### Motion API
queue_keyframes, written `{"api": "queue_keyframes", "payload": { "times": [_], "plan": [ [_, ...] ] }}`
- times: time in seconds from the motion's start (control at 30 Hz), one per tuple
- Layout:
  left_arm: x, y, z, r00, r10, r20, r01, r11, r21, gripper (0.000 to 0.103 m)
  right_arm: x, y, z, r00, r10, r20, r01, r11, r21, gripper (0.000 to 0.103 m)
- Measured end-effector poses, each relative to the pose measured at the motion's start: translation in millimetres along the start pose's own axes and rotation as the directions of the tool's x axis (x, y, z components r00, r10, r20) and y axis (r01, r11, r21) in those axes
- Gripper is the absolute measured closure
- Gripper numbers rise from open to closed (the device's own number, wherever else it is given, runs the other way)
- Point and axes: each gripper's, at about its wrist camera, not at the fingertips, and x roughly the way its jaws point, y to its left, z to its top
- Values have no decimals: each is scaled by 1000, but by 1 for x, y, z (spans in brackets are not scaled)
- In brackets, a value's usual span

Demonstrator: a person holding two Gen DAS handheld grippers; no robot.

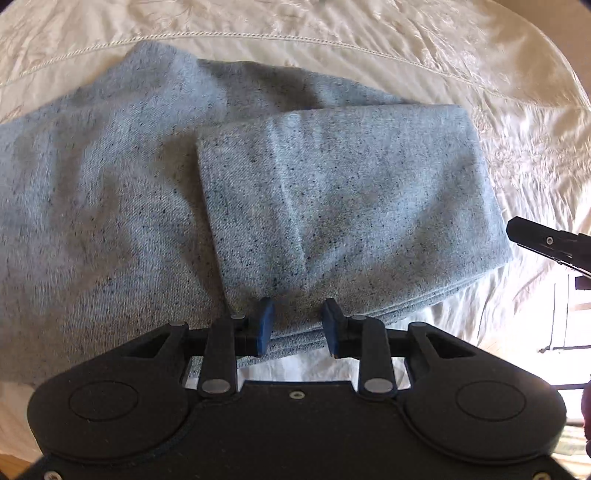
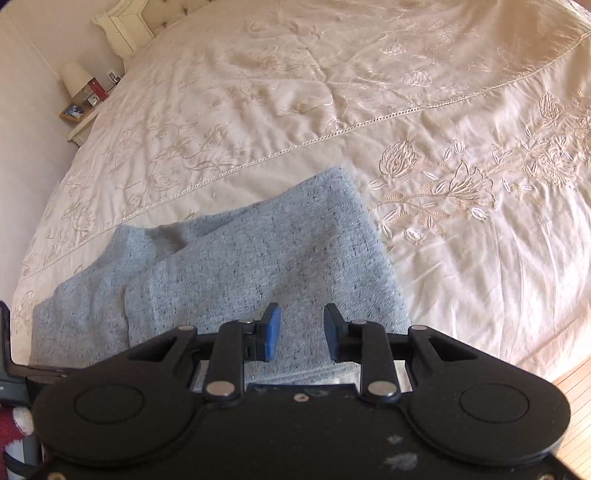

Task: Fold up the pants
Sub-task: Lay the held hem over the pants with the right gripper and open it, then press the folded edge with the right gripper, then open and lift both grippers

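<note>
**Operator:** Black housing of the left gripper (image 1: 297, 325) fills the bottom of its own view. Report jaw condition.

**Inspector:** Jaws stand apart. The blue pads (image 1: 264, 325) sit just over the near edge of the pants (image 1: 184, 206), one to each side of a small ridge of cloth. The pads do not appear to pinch it; a gap shows on both sides. Nothing is gripped.

**Operator:** Condition of the pants?

**Inspector:** Pale blue speckled knit, lying on the cream embroidered bedspread (image 1: 461, 62). A folded panel lies on top of the wider part, toward its right end. Stacked layers show along the near edge of the pants, so more than one thickness is present. A crease runs down the panel from its far edge toward the left gripper.

**Operator:** Right gripper (image 2: 302, 334)?

**Inspector:** Jaws apart as well, nothing between the pads. It points down at the near right part of the pants, and cloth shows through the gap. In the left wrist view its black tip sits just beyond the right edge of the pants, above the bedspread and clear of the cloth.

**Operator:** Surroundings, referenced to the pants?

**Inspector:** A stitched seam (image 2: 295, 147) crosses the bedspread beyond the pants. Floral embroidery (image 2: 461, 181) lies to their right. Far beyond, at upper left, stand a headboard (image 2: 125, 26) and a nightstand with a lamp (image 2: 75, 79). Wooden floor (image 2: 576, 384) shows at the near right, past the bed edge.
</note>
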Motion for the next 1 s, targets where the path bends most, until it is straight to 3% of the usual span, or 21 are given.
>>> {"api": "queue_keyframes", "payload": {
  "times": [0.17,0.4,0.47,0.53,0.63,0.8,1.0],
  "plan": [
    [0,9,2,1000,22,16,-19,989,-145,63,24,-11,39,999,26,-32,-27,999,-32,75],
    [11,-12,-1,988,153,36,-145,974,-175,62,74,-27,76,989,43,-141,-50,998,-47,78],
    [12,-16,-3,983,181,43,-170,968,-185,62,88,-32,84,985,31,-171,-43,997,-64,81],
    [12,-19,-4,979,197,52,-183,961,-207,62,102,-37,90,976,-9,-216,-11,996,-91,93],
    [12,-22,-7,974,215,68,-191,948,-254,61,118,-41,93,963,-23,-269,-11,993,-122,96],
    [7,-26,-18,964,248,97,-205,924,-322,61,124,-33,89,963,-33,-269,-31,973,-228,96],
    [-5,-18,-36,967,229,110,-170,903,-394,61,121,-40,86,968,4,-250,-57,977,-204,96]
  ]
}}
